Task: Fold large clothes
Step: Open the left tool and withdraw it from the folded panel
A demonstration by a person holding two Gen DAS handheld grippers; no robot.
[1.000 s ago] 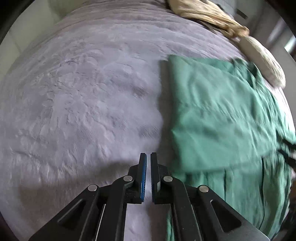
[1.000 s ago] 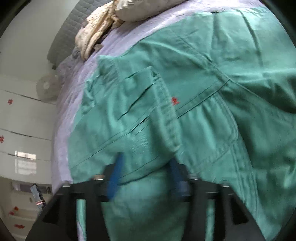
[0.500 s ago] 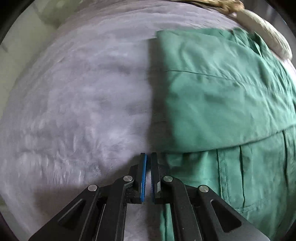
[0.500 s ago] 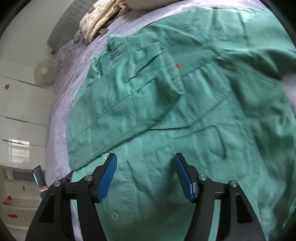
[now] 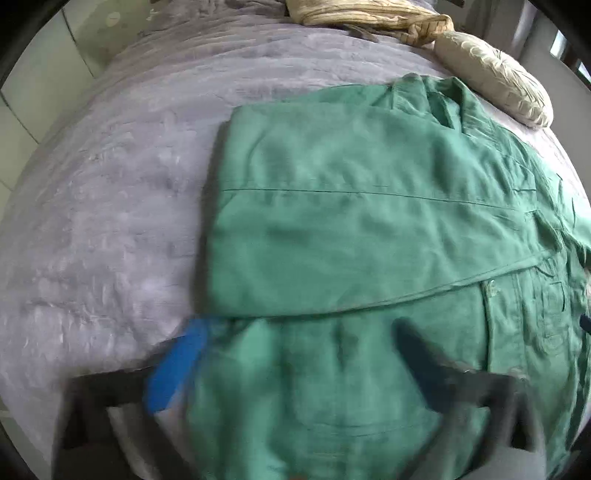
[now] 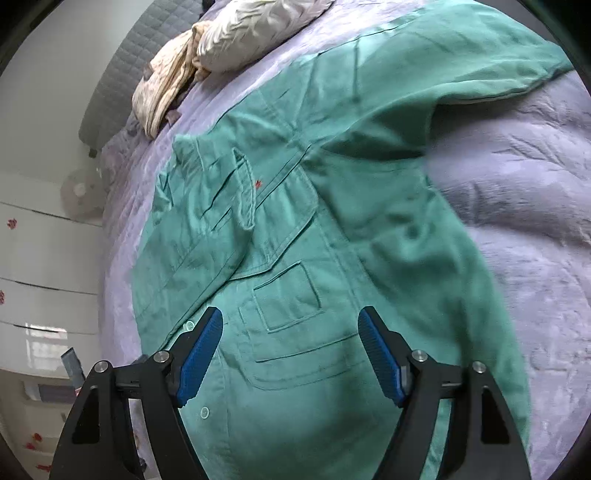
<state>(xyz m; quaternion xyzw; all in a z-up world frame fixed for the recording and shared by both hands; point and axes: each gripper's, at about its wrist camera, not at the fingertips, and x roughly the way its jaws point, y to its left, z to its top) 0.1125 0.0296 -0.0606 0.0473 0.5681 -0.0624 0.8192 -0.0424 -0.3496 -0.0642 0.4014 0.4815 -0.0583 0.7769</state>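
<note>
A large green button shirt (image 5: pixel 362 229) lies on a grey-lilac bed cover (image 5: pixel 110 192). Its left side and sleeve are folded over onto the front. In the right wrist view the shirt (image 6: pixel 288 236) shows its chest pocket (image 6: pixel 291 299), collar and an unfolded right sleeve (image 6: pixel 424 85) stretching away. My left gripper (image 5: pixel 295 354) is open and blurred, over the shirt's lower left part. My right gripper (image 6: pixel 290 354) is open and empty, above the shirt's front below the pocket.
A beige pillow (image 5: pixel 498 85) and a crumpled cream blanket (image 5: pixel 369 14) lie at the head of the bed. In the right wrist view white drawers (image 6: pixel 40 277) and a small fan (image 6: pixel 81 192) stand beside the bed. Bare bed cover (image 6: pixel 535 206) lies right of the shirt.
My left gripper has opened and moved right, from the bare cover onto the shirt. My right gripper has pulled back toward the hem, bringing the pocket and right sleeve into view.
</note>
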